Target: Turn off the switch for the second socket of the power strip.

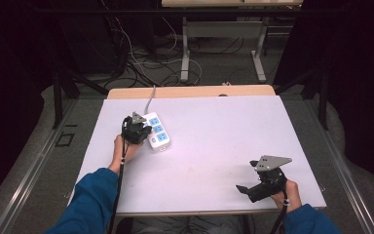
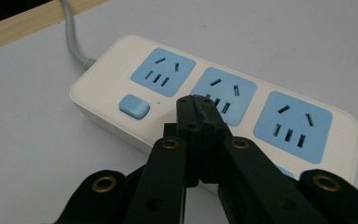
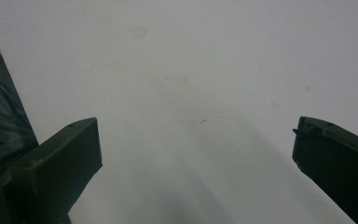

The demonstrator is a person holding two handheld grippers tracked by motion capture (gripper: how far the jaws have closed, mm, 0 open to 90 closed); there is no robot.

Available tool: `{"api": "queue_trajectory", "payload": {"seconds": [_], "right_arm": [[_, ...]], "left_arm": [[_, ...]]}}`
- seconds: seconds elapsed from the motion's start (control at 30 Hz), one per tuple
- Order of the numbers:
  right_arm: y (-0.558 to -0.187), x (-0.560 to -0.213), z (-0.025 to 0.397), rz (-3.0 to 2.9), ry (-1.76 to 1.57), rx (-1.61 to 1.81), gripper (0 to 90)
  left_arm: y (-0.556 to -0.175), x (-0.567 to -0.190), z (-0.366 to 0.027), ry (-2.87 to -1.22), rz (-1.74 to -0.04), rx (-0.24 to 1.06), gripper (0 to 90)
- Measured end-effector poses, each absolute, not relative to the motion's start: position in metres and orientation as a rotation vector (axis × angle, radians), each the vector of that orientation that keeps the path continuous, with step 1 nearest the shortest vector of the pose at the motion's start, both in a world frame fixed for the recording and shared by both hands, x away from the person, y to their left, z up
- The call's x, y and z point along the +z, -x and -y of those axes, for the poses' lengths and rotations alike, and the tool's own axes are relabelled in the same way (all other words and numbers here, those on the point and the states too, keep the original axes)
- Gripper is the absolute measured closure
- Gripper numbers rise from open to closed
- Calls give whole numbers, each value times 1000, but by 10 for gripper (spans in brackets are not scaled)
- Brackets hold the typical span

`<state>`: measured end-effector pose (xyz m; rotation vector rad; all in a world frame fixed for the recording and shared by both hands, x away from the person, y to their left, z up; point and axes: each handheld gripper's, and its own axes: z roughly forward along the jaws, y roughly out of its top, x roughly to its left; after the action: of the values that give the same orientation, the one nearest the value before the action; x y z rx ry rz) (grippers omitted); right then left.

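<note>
- One power strip (image 1: pixel 158 132) lies on the white table (image 1: pixel 224 146), toward its far left, with a grey cable (image 1: pixel 150 97) running off the far edge.
- Three blue socket faces sit in a row on the strip; the left gripper view shows one blue switch (image 2: pixel 134 106) beside the socket nearest the cable, and a sliver of blue by the jaws that may be another.
- Two grippers are in play. The left gripper (image 2: pixel 197 100) has its jaws pressed together with nothing between them, tips poised over the middle socket; whether they touch it I cannot tell.
- The right gripper (image 1: pixel 243 189) rests near the table's near right corner, well apart from the strip, jaws spread wide over bare tabletop.
- No plug is seen in any socket. My judgement: the work is at an early stage, perhaps pressing a switch, which looks not yet done.
</note>
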<state>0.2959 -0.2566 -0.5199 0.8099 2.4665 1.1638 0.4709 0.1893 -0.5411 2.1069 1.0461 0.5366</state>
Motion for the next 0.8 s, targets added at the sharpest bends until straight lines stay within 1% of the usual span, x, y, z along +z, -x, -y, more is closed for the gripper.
{"api": "queue_trajectory", "payload": {"seconds": [0.13,0.57,0.8], "right_arm": [[-297,-520,257,-2467,-800,1165,6],[-297,-521,256,-2462,-798,1167,6],[-296,-521,255,-2461,-820,1172,6]], "left_arm": [[-471,-541,-190,-2106,-1045,533,900],[-469,-542,-185,-2136,-1020,584,900],[-469,-542,-185,-2131,-1025,577,900]]}}
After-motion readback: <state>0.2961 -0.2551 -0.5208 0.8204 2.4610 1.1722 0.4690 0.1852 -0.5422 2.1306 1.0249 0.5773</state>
